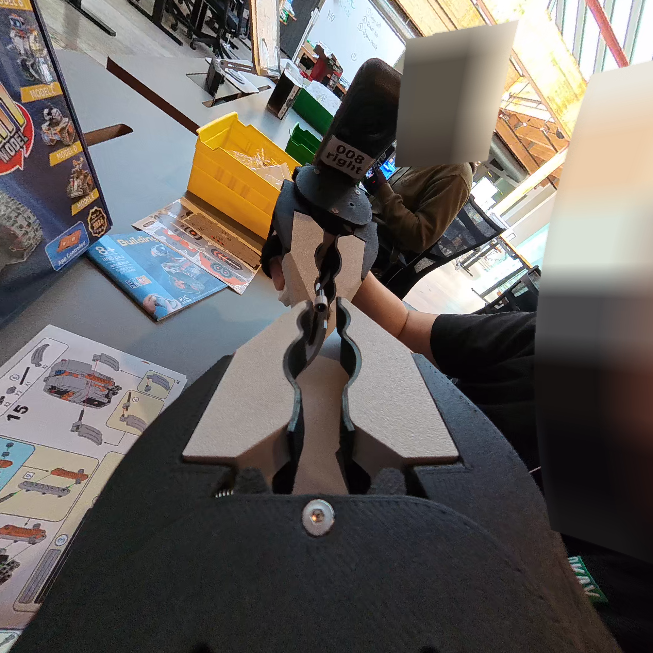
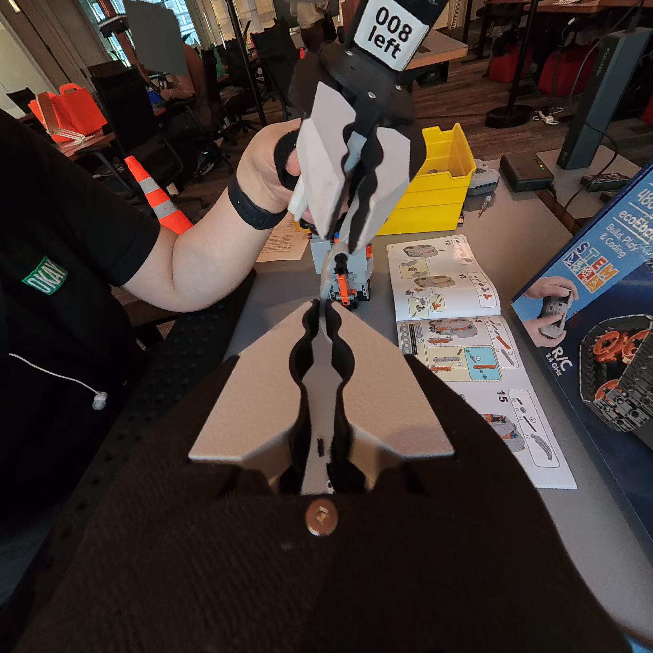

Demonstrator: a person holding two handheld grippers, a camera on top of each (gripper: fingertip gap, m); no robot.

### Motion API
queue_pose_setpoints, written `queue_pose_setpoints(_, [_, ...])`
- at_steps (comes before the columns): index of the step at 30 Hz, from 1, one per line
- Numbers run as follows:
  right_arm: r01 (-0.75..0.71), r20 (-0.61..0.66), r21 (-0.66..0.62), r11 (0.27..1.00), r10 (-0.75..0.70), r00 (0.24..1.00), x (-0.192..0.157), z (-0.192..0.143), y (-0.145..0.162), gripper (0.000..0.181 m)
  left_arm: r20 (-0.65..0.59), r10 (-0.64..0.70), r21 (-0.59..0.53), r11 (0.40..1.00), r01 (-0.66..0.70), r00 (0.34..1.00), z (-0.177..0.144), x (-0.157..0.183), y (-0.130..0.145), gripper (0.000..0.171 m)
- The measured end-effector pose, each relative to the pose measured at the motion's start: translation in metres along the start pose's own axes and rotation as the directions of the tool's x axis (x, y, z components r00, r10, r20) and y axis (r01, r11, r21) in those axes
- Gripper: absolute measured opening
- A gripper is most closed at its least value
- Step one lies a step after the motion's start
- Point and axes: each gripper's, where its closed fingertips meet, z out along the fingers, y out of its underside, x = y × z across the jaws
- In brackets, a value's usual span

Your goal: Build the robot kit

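The left gripper (image 1: 322,304) and right gripper (image 2: 321,304) meet tip to tip above the worktop (image 2: 512,219), seemingly to line up two small parts. The left jaws pinch a curved grey piece (image 1: 312,341) and the right jaws, almost pressed together, pinch a slim dark rod (image 1: 321,303) with a pale tip aimed into the left jaws. Only the right wrist view shows the half-built grey and orange model (image 2: 357,272) standing just beyond its jaws, under the left gripper; only the left wrist view looks inside the yellow bin (image 1: 226,176) beyond its jaws.
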Motion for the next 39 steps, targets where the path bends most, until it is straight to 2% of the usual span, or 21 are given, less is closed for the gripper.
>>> queue_pose_setpoints(2, [0.002, 0.005, -0.006, 1.0, -0.002, 1.0, -0.001, 0.001, 0.001, 0.001, 0.01, 0.004, -0.013, 1.0, -0.004, 1.0, 0.001, -0.001, 0.002, 0.005])
queue_pose_setpoints(14, [0.032, -0.012, 0.005, 0.999, -0.032, 0.999, 0.002, 0.003, 0.0, 0.002, 0.042, 0.005, -0.042, 0.999, -0.003, 0.999, 0.001, -0.004, 0.005, 0.004])
queue_pose_setpoints(17, [0.064, -0.012, 0.027, 0.998, -0.063, 0.998, -0.001, -0.002, -0.004, 0.021, 0.086, 0.024, -0.043, 0.999, -0.02, 0.996, -0.002, -0.008, 0.004, 0.005])
queue_pose_setpoints(19, [0.13, -0.043, -0.006, 0.991, -0.13, 0.991, 0.0, -0.011, 0.001, 0.023, 0.089, 0.025, -0.036, 0.999, -0.022, 0.996, -0.005, -0.006, 0.002, 0.005])
queue_pose_setpoints(21, [0.223, -0.097, -0.096, 0.97, -0.233, 0.968, 0.008, -0.02, 0.022, 0.023, 0.089, 0.018, -0.026, 1.0, -0.016, 0.996, -0.008, -0.005, 0.001, 0.005])
queue_pose_setpoints(23, [0.28, -0.12, -0.253, 0.926, -0.317, 0.941, 0.019, -0.026, 0.061, 0.02, 0.088, 0.015, -0.015, 1.0, -0.013, 0.996, -0.012, -0.004, -0.001, 0.004])
queue_pose_setpoints(25, [0.25, -0.088, -0.357, 0.9, -0.298, 0.95, 0.021, -0.026, 0.102, 0.017, 0.09, 0.013, -0.009, 1.0, -0.012, 0.996, -0.015, -0.004, -0.001, 0.005])
queue_pose_setpoints(27, [0.188, -0.051, -0.358, 0.915, -0.22, 0.974, 0.017, -0.02, 0.122, 0.015, 0.09, 0.008, -0.003, 1.0, -0.008, 0.996, -0.017, -0.004, -0.002, 0.005])
queue_pose_setpoints(34, [0.117, -0.025, -0.359, 0.926, -0.135, 0.99, 0.022, -0.011, 0.151, 0.012, 0.078, 0.002, 0.001, 1.0, -0.002, 0.997, -0.018, -0.003, -0.002, 0.005])
queue_pose_setpoints(39, [0.117, -0.003, -0.425, 0.898, -0.13, 0.991, 0.022, -0.003, 0.167, 0.012, 0.078, 0.01, -0.004, 1.0, -0.01, 0.997, -0.016, -0.001, -0.002, 0.005])
